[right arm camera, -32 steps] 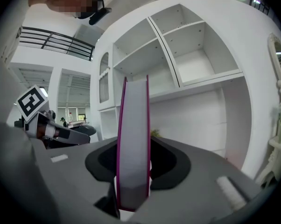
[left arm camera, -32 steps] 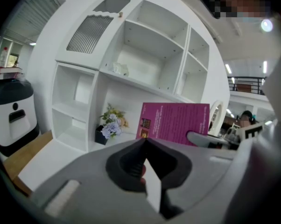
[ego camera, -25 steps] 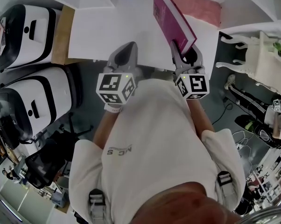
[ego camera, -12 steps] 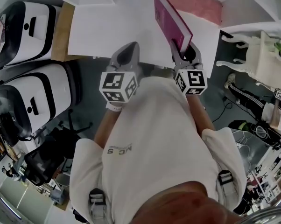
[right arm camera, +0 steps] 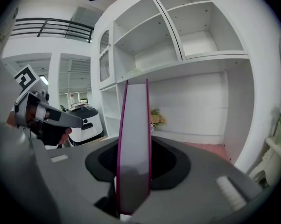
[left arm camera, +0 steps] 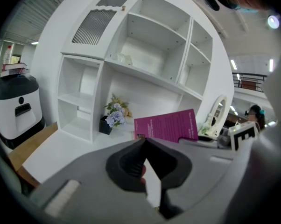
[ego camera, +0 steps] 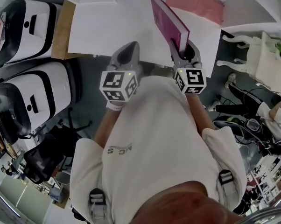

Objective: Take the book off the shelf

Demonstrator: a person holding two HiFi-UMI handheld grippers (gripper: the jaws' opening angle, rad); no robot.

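A magenta book (ego camera: 168,24) with white page edges stands upright over the white desk (ego camera: 108,31), clear of the shelf unit (right arm camera: 187,36). My right gripper (ego camera: 183,48) is shut on its lower corner. In the right gripper view the book (right arm camera: 133,143) rises edge-on between the jaws. My left gripper (ego camera: 127,50) hovers beside it at the desk's near edge, shut and holding nothing. From the left gripper view the book's cover (left arm camera: 167,126) shows to the right, beyond the closed tips (left arm camera: 143,141).
A pot of flowers (left arm camera: 113,115) stands in the shelf's lower bay, and a pink cloth (ego camera: 194,3) lies on the desk's far right. Two white machines (ego camera: 28,27) stand to the left. A white ornate stand (ego camera: 257,55) is at the right.
The book and my right gripper have shifted slightly left and away from me. The left gripper has edged forward a little. Both grips look unchanged.
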